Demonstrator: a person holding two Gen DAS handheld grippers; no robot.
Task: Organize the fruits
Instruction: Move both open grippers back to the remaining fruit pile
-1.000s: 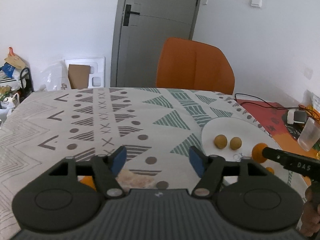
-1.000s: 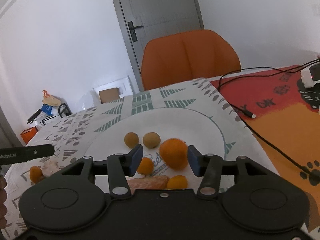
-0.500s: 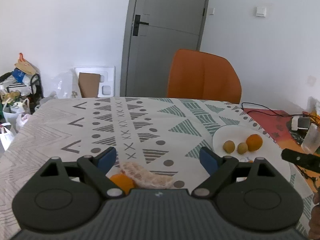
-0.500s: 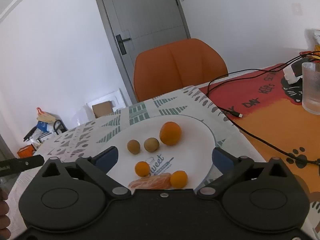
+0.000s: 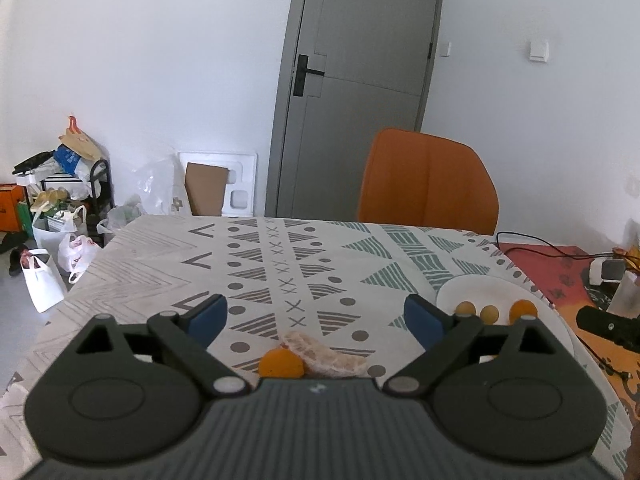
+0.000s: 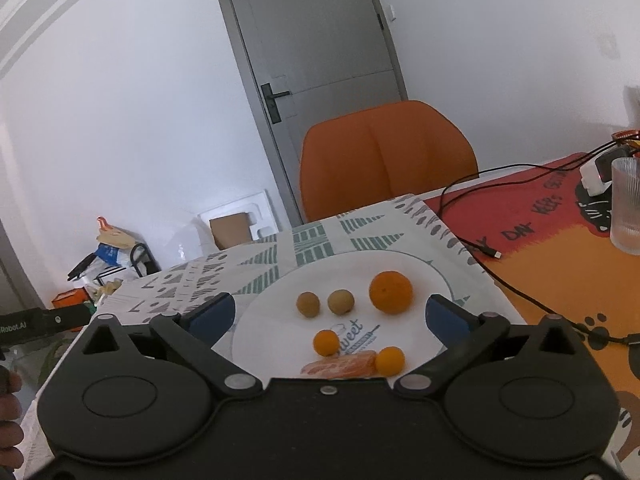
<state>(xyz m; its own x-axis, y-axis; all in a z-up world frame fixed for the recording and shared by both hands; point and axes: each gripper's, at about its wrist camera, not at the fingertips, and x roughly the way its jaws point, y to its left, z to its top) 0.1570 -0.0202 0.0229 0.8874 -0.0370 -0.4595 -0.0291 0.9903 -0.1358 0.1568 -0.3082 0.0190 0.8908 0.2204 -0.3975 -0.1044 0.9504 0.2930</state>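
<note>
A white plate holds a large orange, two small brown fruits, two small oranges and a peeled segment. My right gripper is open and empty above the plate's near side. My left gripper is open and empty above the patterned cloth. A small orange and a peeled segment lie on the cloth just below it. The plate shows at the right in the left wrist view.
An orange chair stands behind the table. A black cable runs over the red and orange mat right of the plate. A ribbed glass stands at the far right. Bags and a rack stand on the floor at the left.
My right gripper opened, left the large orange on the plate and drew back and up. My left gripper opened wider and rose away from the small orange and segment on the cloth.
</note>
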